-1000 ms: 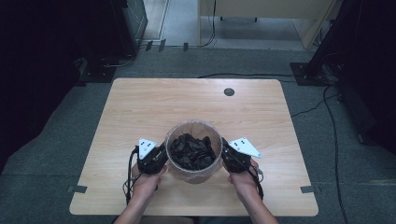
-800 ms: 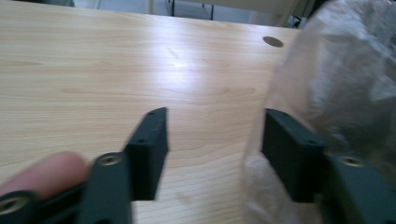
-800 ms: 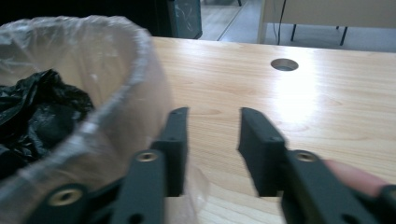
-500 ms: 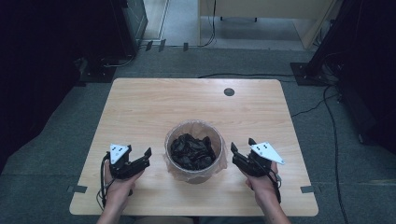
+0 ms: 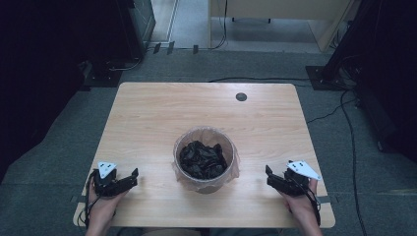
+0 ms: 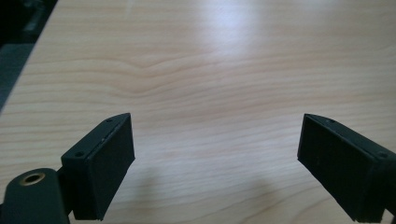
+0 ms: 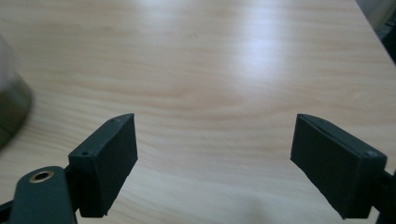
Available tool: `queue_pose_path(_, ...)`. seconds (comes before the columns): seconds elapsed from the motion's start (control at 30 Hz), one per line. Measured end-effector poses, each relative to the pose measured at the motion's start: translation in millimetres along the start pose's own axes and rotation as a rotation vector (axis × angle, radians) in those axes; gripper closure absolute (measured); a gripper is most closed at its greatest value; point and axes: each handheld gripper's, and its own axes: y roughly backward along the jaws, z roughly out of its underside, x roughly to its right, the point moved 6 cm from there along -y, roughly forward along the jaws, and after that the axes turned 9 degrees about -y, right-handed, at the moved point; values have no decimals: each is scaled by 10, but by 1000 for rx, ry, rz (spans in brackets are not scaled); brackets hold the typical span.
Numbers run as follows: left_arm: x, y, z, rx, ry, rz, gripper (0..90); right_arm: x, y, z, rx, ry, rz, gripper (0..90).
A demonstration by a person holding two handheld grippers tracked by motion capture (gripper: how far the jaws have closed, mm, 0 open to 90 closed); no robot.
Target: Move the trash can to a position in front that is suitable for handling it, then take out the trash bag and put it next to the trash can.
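A round bin (image 5: 205,158) lined with clear plastic and holding crumpled black material stands near the front middle of the wooden table (image 5: 162,113). My left gripper (image 5: 129,178) rests low at the front left, apart from the bin, open and empty. Its jaws stand wide over bare wood (image 6: 215,154). My right gripper (image 5: 273,179) sits at the front right, also open, away from the bin. Between its pads (image 7: 109,163) lies only table, and the bin's side (image 7: 11,109) blurs in at the left edge.
A dark round grommet (image 5: 241,97) is set in the table's far side. Cables (image 5: 344,113) run over the grey carpet to the right. Dark equipment (image 5: 133,24) stands behind the table at left, a wooden desk (image 5: 275,12) farther back.
Both grippers have drawn away from the bin's sides, outward and toward the table's front corners. The bin stays where it was.
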Motion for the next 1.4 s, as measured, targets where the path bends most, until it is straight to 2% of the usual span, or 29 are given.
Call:
queue_pose_path(0.07, -52, -25, 55, -25, -14, -10, 104, 108, 5, 67, -42, -2, 9, 144)
queue_pose_path(0.2, -128, -39, 95, -30, -7, 6, 102, 305, 25, 190, -108, -15, 28, 109)
queue_pose_path(0.33, -153, -64, 131, -55, -1, 26, 102, 470, 35, 266, -146, 2, 65, 92)
queue_pose_path(0.4, -155, -66, 130, -50, 3, 31, 102, 518, 30, 296, -162, 0, 71, 88)
queue_pose_path(0.47, -155, -67, 130, -53, -2, 29, 102, 544, 13, 319, -179, -2, 74, 77)
queue_pose_path(0.77, -147, -69, 131, -55, -7, 21, 102, 532, 10, 328, -174, 5, 71, 77)
queue_pose_path(0.87, -124, -56, 125, -55, -22, -3, 103, 533, 9, 328, -173, 6, 71, 77)
queue_pose_path(0.93, -83, -48, 109, -57, -29, -3, 104, 533, 10, 328, -174, 6, 70, 77)
queue_pose_path(1.0, 1, -28, 69, -44, -30, 12, 105, 533, 10, 328, -173, 5, 70, 77)
queue_pose_path(1.03, 86, -7, 33, -30, -33, 29, 105, 533, 10, 328, -173, 5, 70, 77)
queue_pose_path(1.07, 86, -7, 33, -30, -33, 29, 105, 533, 10, 328, -173, 5, 70, 77)
queue_pose_path(1.13, 217, 10, 0, -18, -38, 57, 106, 533, 10, 328, -173, 5, 70, 77)
queue_pose_path(1.17, 280, 11, -8, -17, -48, 68, 106, 533, 9, 328, -173, 5, 70, 77)
queue_pose_path(1.2, 397, 4, -19, -22, -69, 92, 106, 532, 9, 328, -173, 4, 71, 77)
queue_pose_path(1.23, 397, 4, -19, -22, -69, 92, 106, 532, 9, 328, -173, 4, 71, 77)
queue_pose_path(1.27, 547, -3, -43, -22, -86, 123, 106, 531, 9, 329, -172, 3, 74, 77)
queue_pose_path(1.33, 596, -3, -52, -21, -91, 130, 106, 530, 10, 330, -171, 2, 76, 77)
queue_pose_path(1.37, 755, 0, -77, -18, -109, 156, 106, 529, 11, 331, -170, 1, 77, 77)
queue_pose_path(1.4, 755, 0, -77, -18, -109, 156, 106, 529, 11, 331, -170, 1, 77, 77)
